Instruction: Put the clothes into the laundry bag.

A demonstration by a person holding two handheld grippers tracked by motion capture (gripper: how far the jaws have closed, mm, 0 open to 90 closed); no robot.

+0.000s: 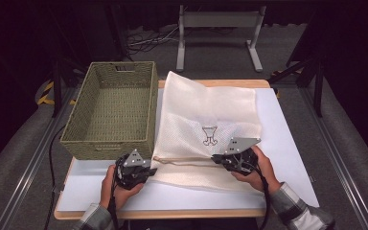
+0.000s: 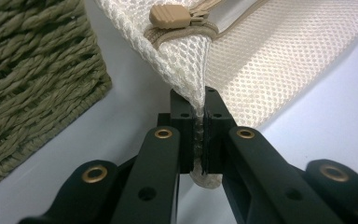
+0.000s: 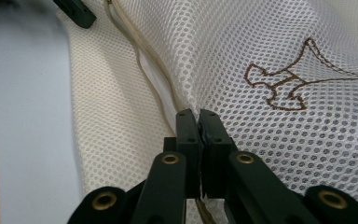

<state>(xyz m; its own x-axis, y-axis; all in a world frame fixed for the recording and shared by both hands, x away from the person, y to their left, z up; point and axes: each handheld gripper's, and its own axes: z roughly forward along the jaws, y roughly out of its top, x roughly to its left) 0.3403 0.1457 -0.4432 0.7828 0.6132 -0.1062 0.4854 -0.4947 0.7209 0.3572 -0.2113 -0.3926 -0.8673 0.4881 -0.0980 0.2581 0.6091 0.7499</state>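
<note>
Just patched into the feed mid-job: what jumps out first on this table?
A cream mesh laundry bag with a brown stitched emblem sprawls across the white table. Beside it on the left stands an empty woven green basket. The left hand-held gripper is clamped on the bag's corner near the zipper pull; the right hand-held gripper pinches the mesh beside the zipper.

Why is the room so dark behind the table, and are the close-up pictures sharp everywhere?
In the high view, light falls on the white table and the mesh bag, while the surroundings sink into black. In the left gripper view, the pinched bag corner is crisp, but the woven basket and the near jaw arms go soft. In the right gripper view, the embroidered figure is sharp and the top left corner is dim.
</note>
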